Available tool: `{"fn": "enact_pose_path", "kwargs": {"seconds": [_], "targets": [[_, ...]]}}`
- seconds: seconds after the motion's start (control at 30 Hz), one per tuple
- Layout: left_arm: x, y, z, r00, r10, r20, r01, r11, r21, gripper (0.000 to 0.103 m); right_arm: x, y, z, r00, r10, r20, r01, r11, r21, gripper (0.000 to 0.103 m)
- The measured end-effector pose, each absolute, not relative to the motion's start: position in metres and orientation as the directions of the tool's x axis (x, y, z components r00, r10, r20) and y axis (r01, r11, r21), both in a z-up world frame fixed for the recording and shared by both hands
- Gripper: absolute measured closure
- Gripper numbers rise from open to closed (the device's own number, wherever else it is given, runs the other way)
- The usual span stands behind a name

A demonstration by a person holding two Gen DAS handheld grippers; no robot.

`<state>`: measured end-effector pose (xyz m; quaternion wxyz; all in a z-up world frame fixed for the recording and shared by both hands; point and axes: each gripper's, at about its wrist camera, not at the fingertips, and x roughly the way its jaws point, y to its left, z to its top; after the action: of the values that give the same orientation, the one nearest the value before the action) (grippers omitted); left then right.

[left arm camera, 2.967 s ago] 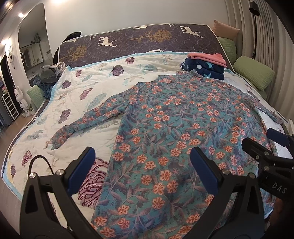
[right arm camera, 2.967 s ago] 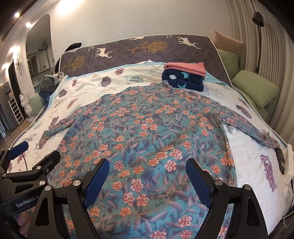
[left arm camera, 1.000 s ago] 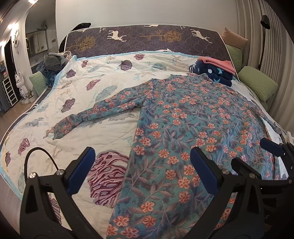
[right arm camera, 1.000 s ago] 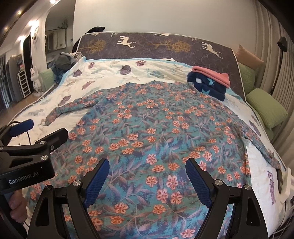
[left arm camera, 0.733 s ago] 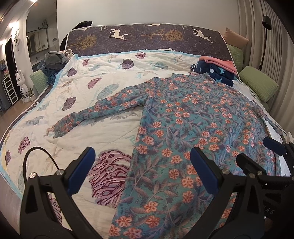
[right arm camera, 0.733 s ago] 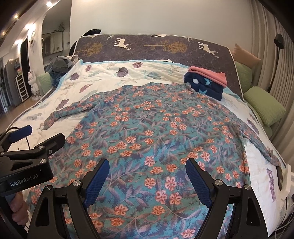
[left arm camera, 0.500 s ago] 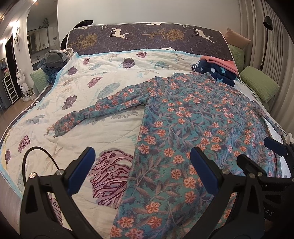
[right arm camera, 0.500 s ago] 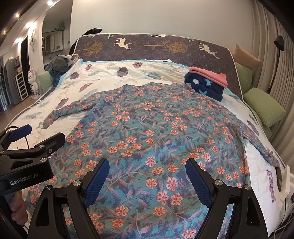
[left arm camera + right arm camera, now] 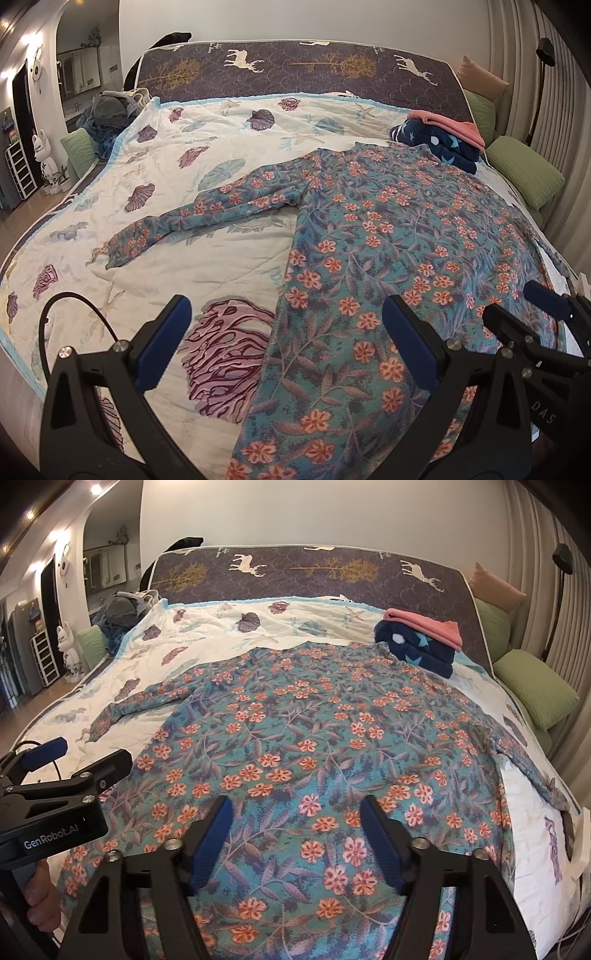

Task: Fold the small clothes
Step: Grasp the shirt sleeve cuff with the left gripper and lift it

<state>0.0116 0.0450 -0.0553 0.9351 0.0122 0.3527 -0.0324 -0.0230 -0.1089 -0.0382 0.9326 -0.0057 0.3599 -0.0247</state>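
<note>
Floral garment (image 9: 314, 738), teal with orange flowers, lay spread flat on the bed, and its lower part filled the gap between the right gripper's (image 9: 295, 845) blue pads (image 9: 212, 843). Those jaws were closing, yet the pads stood clear of each other and pressed on nothing; the cloth lay beneath them, ungripped. The left gripper (image 9: 284, 341) hung with its jaws wide apart over the garment's left edge, one blue pad (image 9: 162, 341) above the bare quilt (image 9: 177, 266) and the other above the flowered cloth, holding nothing. A hand (image 9: 42, 901) showed on that gripper's handle in the right wrist view (only part of it, at the lower left corner).

Outward from there, the garment's left sleeve (image 9: 207, 214) stretched sideways across the white quilt with its shell and leaf prints, and the right sleeve (image 9: 528, 771) ran down toward the bed's right edge. Near the collar end, just beside the garment's top, sat a stack of folded clothes (image 9: 421, 642), dark blue with a pink piece on top. Behind stood a dark headboard (image 9: 314, 576) printed with deer and trees, and green pillows (image 9: 535, 690) lay at the right.
</note>
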Motion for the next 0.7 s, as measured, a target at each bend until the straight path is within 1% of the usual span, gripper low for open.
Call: {"fn": "enact_pose_path", "kwargs": {"seconds": [0.03,0.07,0.1,0.17,0.2,0.27,0.3,0.37,0.4,0.43,0.5,0.57,0.6,0.67,0.7], "targets": [[0.014,0.049,-0.055,0.75,-0.044,-0.66,0.054,0.999,-0.006,0.0,-0.022,-0.109,-0.039,0.738,-0.047,-0.674,0.041,0.999,-0.024,0.042],[0.017,0.055,-0.055,0.754,-0.032,-0.656,0.026,0.999,-0.018,0.0,-0.021,-0.109,-0.039,0.735,-0.044,-0.676,0.04,0.999,-0.022,0.052],[0.021,0.066,-0.053,0.766,-0.015,-0.642,-0.021,0.999,-0.049,0.0,-0.019,-0.11,-0.04,0.731,-0.041,-0.681,0.039,0.999,-0.019,0.064],[0.031,0.104,-0.053,0.8,0.012,-0.599,-0.134,0.978,-0.16,0.0,-0.016,-0.112,-0.041,0.721,-0.031,-0.693,0.035,0.999,-0.009,0.076],[0.037,0.131,-0.055,0.809,0.018,-0.587,-0.198,0.949,-0.244,0.0,-0.013,-0.112,-0.042,0.715,-0.022,-0.699,0.028,1.0,-0.003,0.079],[0.05,0.184,-0.065,0.818,-0.027,-0.575,-0.273,0.861,-0.429,0.0,-0.01,-0.113,-0.042,0.71,-0.014,-0.704,0.017,1.0,-0.002,0.08],[0.062,0.22,-0.078,0.804,-0.066,-0.591,-0.325,0.783,-0.53,0.0,-0.008,-0.113,-0.042,0.711,-0.011,-0.703,0.008,1.0,-0.008,0.08],[0.079,0.255,-0.096,0.759,-0.142,-0.635,-0.379,0.697,-0.609,0.002,-0.004,-0.111,-0.041,0.714,-0.011,-0.7,-0.005,1.0,-0.021,0.08],[0.092,0.279,-0.113,0.732,-0.219,-0.645,-0.405,0.622,-0.67,0.002,0.0,-0.11,-0.04,0.715,-0.006,-0.699,-0.012,1.0,-0.022,0.08],[0.1,0.294,-0.125,0.718,-0.263,-0.644,-0.43,0.559,-0.709,0.005,0.002,-0.111,-0.04,0.715,-0.001,-0.699,-0.016,1.0,-0.017,0.08],[0.108,0.317,-0.145,0.717,-0.3,-0.629,-0.48,0.442,-0.758,0.005,0.009,-0.112,-0.037,0.713,0.017,-0.701,-0.023,1.0,0.001,0.079],[0.12,0.335,-0.157,0.731,-0.309,-0.609,-0.502,0.361,-0.786,0.005,0.017,-0.114,-0.034,0.713,0.027,-0.701,-0.024,1.0,0.014,0.079],[0.129,0.344,-0.163,0.734,-0.313,-0.603,-0.507,0.337,-0.793,0.005,0.021,-0.115,-0.032,0.716,0.025,-0.698,-0.02,1.0,0.016,0.079],[0.142,0.351,-0.169,0.722,-0.305,-0.62,-0.538,0.316,-0.782,0.005,0.026,-0.117,-0.028,0.724,0.016,-0.69,-0.011,1.0,0.012,0.078],[0.15,0.356,-0.173,0.72,-0.298,-0.627,-0.552,0.302,-0.777,0.008,0.027,-0.118,-0.027,0.726,0.012,-0.688,-0.007,1.0,0.01,0.077]]}}
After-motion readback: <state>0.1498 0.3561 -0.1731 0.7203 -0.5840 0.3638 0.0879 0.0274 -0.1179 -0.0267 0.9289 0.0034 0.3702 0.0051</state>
